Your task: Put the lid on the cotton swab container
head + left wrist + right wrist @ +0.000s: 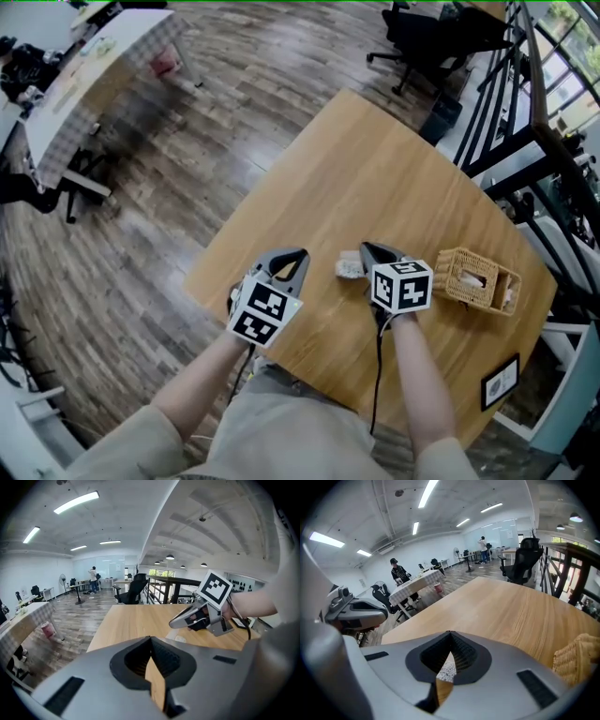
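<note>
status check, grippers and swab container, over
Left gripper shut, empty. Right gripper shut, above cotton swab container, swabs showing, no lid seen. Wicker basket off to the side.

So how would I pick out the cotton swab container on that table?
Start at the wooden table and find the woven basket near its right edge. Left of it, by the tip of the right gripper, sits the cotton swab container: small, low and whitish, unlike the larger brown wicker basket.
</note>
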{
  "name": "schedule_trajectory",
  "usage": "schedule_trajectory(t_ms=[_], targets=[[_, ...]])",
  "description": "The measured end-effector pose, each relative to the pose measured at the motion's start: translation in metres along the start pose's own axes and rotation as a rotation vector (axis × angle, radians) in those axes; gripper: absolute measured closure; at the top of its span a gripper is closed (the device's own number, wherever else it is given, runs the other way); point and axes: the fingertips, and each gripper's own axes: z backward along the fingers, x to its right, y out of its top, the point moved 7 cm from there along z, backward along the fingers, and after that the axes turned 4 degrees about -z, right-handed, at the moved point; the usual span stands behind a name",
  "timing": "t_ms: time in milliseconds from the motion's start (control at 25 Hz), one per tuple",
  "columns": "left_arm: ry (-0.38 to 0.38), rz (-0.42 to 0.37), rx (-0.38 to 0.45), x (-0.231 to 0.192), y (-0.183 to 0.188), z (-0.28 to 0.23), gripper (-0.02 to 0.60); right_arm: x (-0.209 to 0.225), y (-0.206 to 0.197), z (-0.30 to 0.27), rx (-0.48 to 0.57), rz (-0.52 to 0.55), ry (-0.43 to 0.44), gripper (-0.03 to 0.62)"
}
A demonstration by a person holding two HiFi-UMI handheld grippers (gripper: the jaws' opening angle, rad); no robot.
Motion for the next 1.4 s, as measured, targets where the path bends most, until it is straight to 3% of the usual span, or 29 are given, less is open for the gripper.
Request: schedule_trajectory(t_ms=[600,800,1000,1400], targets=[[-0.123,-0.047,-0.046,-0.002,-0.013,-0.007,0.56,-0.01,-0.05,0.006,-0.099,-0.044,-0.04,0.568],[-0.141,-0.06,-0.055,0.002,-0.015,-0.009,0.56,-0.006,-0.055,0.006,-0.063,-0.047,-0.04,0.568],[-0.13,-0.056,-0.039,0.002,-0.007,0.007,0.56,-0.012,-0.052,0.008,-0.096,-0.01,-0.031,0.568],[-0.075,-0.109,0.125,0.011,0.058,0.077,0.56,-0.075,0.001,0.12,0.221,0.051,-0.038,0.568]])
